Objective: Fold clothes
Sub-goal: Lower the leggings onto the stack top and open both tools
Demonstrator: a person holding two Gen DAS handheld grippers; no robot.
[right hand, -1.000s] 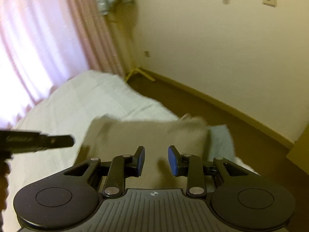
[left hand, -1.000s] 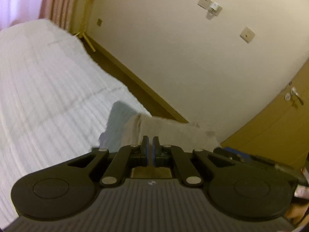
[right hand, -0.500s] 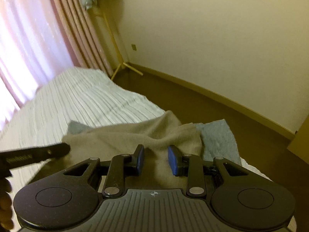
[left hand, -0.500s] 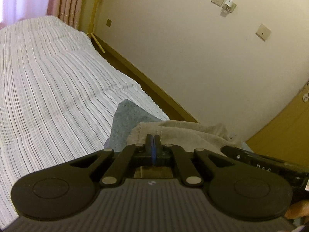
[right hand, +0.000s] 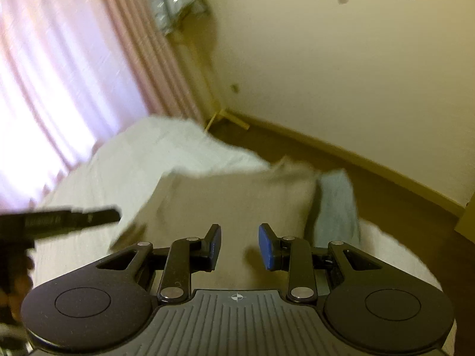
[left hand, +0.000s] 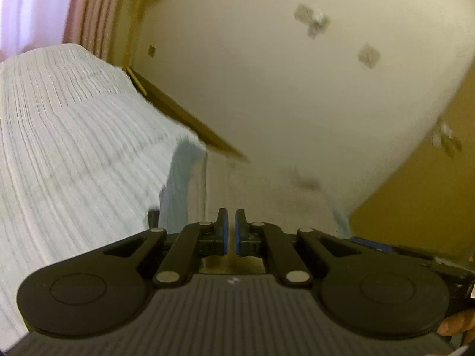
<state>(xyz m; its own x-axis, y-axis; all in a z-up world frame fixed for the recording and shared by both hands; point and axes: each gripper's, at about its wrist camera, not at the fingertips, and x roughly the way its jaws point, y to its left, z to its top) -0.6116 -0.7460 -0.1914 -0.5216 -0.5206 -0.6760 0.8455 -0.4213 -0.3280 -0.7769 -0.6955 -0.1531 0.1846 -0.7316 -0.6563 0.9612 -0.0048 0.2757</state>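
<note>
Beige garment (right hand: 231, 198) lies on the striped bed cover (left hand: 68, 154), with a grey-blue cloth (right hand: 338, 204) partly under its right edge, near the side of the bed. Your right gripper (right hand: 240, 246) hovers above the beige fabric with its fingers spread and nothing between them. Your left gripper (left hand: 231, 230) has its fingers almost together, a narrow gap between them; whether they pinch fabric you cannot tell.

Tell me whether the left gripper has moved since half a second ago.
Yes. The left gripper swung right: the wall sockets slid left and more door shows.
</note>
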